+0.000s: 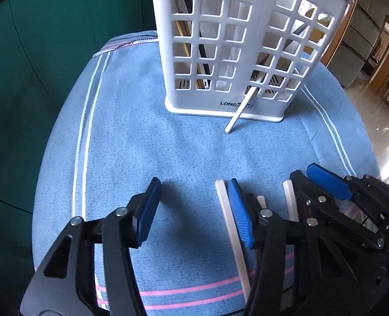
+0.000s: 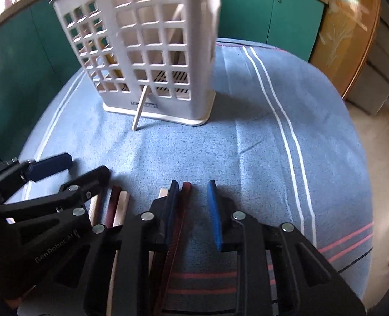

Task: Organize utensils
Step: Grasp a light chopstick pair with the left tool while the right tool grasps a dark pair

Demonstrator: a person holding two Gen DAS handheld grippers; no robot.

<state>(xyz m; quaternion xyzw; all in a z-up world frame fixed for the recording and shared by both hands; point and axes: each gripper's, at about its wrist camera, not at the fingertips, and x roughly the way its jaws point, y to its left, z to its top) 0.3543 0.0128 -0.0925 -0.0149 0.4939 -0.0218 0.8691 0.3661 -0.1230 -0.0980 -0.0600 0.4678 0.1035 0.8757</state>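
A white slotted utensil holder (image 1: 234,52) (image 2: 147,52) stands on a blue towel (image 1: 147,137) (image 2: 247,142). One white chopstick (image 1: 240,110) (image 2: 139,110) pokes out through a low hole onto the towel. My left gripper (image 1: 194,187) is open over the towel. A white chopstick (image 1: 228,223) lies between its jaws, against the right pad. My right gripper (image 2: 192,185) is narrower. A dark red chopstick (image 2: 181,223) lies along its left pad, with a gap to the right pad. Each gripper shows in the other's view (image 1: 310,184) (image 2: 70,173).
More loose chopsticks, white (image 1: 290,202) (image 2: 123,205) and dark red (image 2: 114,205), lie between the two grippers. Dark and yellow utensils stand inside the holder. Green cabinets (image 1: 49,52) rise behind the table. The towel drops off at its right edge to a shiny floor.
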